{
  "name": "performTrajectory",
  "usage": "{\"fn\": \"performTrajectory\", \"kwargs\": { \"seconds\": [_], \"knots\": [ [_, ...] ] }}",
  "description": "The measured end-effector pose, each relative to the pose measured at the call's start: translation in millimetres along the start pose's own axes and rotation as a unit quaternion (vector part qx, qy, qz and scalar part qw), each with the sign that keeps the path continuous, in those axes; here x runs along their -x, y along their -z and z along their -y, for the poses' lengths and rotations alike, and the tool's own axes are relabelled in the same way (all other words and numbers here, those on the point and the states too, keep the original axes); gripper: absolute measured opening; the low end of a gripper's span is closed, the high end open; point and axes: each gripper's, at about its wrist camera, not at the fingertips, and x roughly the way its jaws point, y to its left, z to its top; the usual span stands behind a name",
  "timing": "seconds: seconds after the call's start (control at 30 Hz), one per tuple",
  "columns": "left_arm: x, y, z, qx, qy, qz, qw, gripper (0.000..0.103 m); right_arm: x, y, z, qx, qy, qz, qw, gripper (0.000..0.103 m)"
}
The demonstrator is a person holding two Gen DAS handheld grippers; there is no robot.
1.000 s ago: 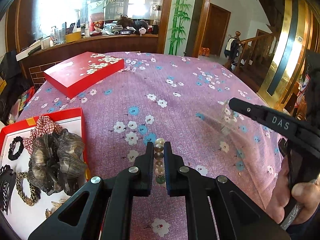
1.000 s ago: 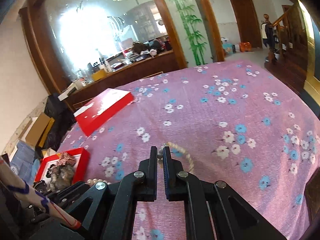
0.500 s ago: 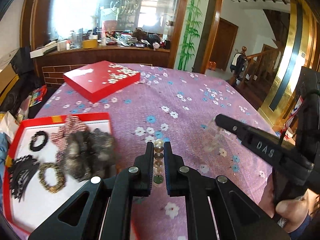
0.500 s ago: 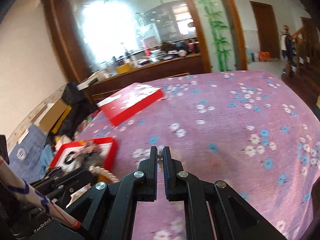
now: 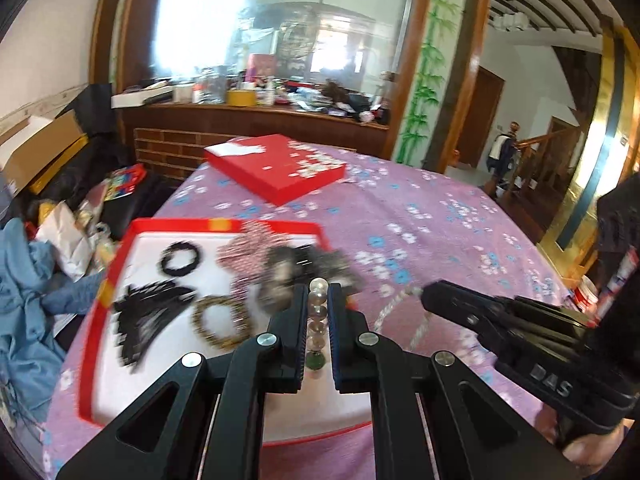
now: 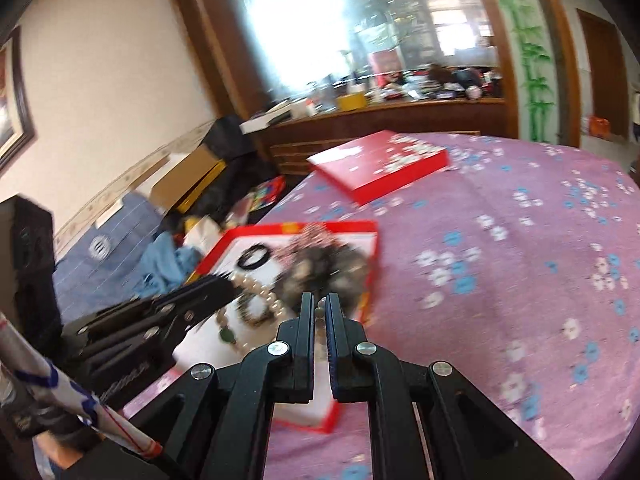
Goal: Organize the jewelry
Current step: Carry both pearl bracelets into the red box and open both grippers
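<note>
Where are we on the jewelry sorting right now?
Done: hair ties, a claw clip and scrunchies lie in the red tray. In hand: the left gripper clamps a pearl necklace above the tray; the right gripper pinches a beaded strand. Left: releasing both; lid off.

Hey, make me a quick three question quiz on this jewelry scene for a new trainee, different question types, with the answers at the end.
1. True or false: the left gripper is shut on the bead necklace.
2. Where does the red lid lie? A) on the open red box B) on the tablecloth beyond the box C) on the floor
3. Fill in: the black bracelet lies inside the open red ____.

Key: 1 true. 2 B. 3 box.
</note>
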Motion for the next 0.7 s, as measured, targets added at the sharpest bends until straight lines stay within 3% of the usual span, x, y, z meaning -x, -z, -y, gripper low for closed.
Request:
{"fn": "performTrajectory", "kwargs": {
  "seconds": [0.2,0.4,0.7],
  "knots": [
    [-9.2,19.2,-52.9,0.041,-0.027,-0.024,0.9985,0.009,-32.2,14.8,-37.5,0.023,-0.035,-0.044,0.998,0.006],
    [-21.1,40.5,-81.4,0.068,-0.037,-0.049,0.9958,0.009,-52.7,31.4,-61.1,0.039,-0.066,-0.073,0.994,0.006],
    [-36.4,54.7,-90.0,0.079,-0.040,-0.078,0.9931,0.009,-82.3,40.5,-27.2,0.009,-0.009,-0.110,0.994,0.007]
  ]
}}
